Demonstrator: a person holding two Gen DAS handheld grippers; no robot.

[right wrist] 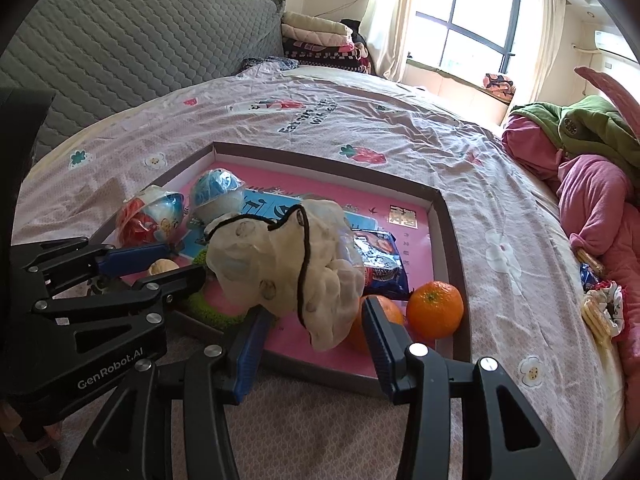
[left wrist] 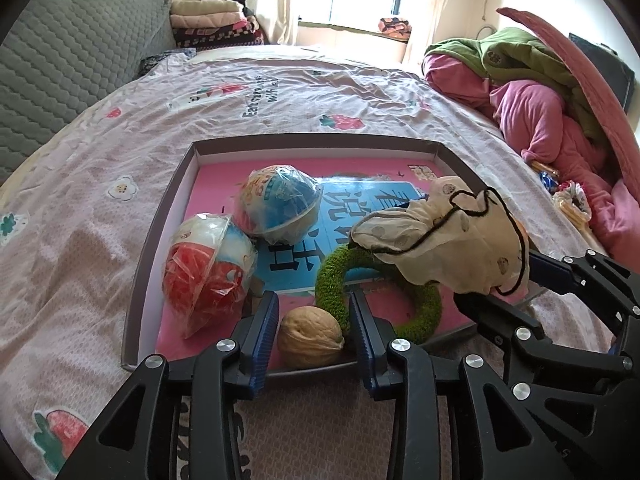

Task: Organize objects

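Note:
A shallow pink-floored box lid [left wrist: 312,145] lies on the bed. In it are two wrapped toy balls [left wrist: 208,276] [left wrist: 278,204], a walnut [left wrist: 310,336], a green fuzzy ring [left wrist: 336,276], a snack packet [right wrist: 380,262] and two oranges [right wrist: 434,308]. My left gripper [left wrist: 314,316] is open, its fingers either side of the walnut at the box's near edge. My right gripper [right wrist: 316,336] is open; a cream spotted cloth toy with black cord [right wrist: 292,256] sits between and above its fingers, over the box. From the left wrist view the cloth toy [left wrist: 444,236] lies on the right gripper's fingers.
A pink and green pile of bedding [left wrist: 540,92] lies at the right. Small snacks [right wrist: 600,308] lie beside it. A grey quilted headboard [left wrist: 60,68] stands at the left, folded blankets [left wrist: 216,24] behind. The flowered sheet [left wrist: 80,208] surrounds the box.

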